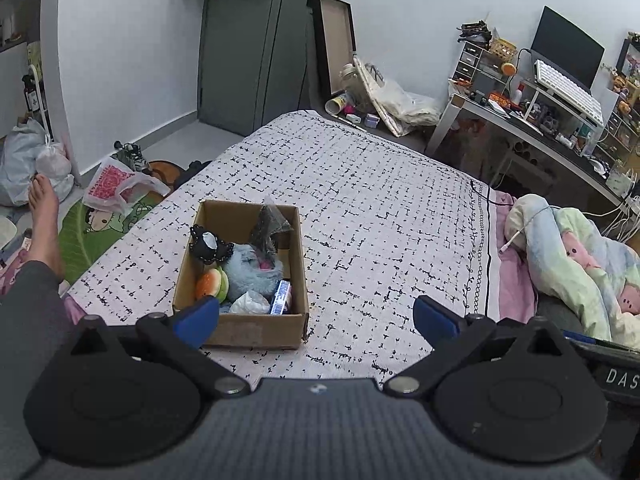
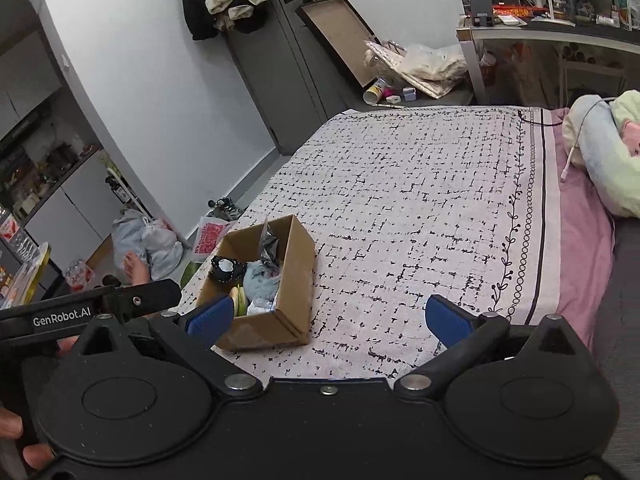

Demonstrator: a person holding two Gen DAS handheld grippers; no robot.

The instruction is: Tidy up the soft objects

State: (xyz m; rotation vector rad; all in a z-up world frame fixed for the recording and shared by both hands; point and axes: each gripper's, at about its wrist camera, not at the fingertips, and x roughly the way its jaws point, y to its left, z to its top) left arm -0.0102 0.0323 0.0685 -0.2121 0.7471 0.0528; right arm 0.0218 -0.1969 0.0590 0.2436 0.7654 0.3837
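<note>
**Q:** So where's the soft stuff sitting, and is either gripper actually holding anything?

**A:** It's all in the cardboard box [image 1: 256,328] on the bed, sitting on the black-and-white patterned blanket [image 1: 380,220], toward the bed's left side. Inside there's a fluffy blue plush toy [image 1: 250,274] in the middle, a squishy burger-looking toy [image 1: 211,285] at its left, a black-and-white frilly thing [image 1: 209,245] behind that, a dark crinkly plastic bag [image 1: 269,224] sticking up at the back, some white crumpled tissue or plastic [image 1: 250,304] at the front, and a small blue-and-white packet [image 1: 281,298] leaning on the right wall.

**Q:** And the jaws?

**A:** Both wide apart, nothing between them. The left gripper [image 1: 316,318] hovers above the near edge of the box; its left blue pad overlaps the box's front-left corner in the view, but I can't tell if it touches. Its right pad is over bare blanket. The right gripper [image 2: 328,318] is the same deal: spread wide, empty, with the box [image 2: 272,328] just beside its left pad.

**Q:** Anything else around?

**A:** Pastel quilt [image 1: 580,264] bunched up on the right of the bed, a bare foot [image 1: 44,220] on the floor at left, a cluttered desk [image 1: 540,128] with a monitor in the far right corner, and a dark door [image 1: 248,48] behind.
</note>
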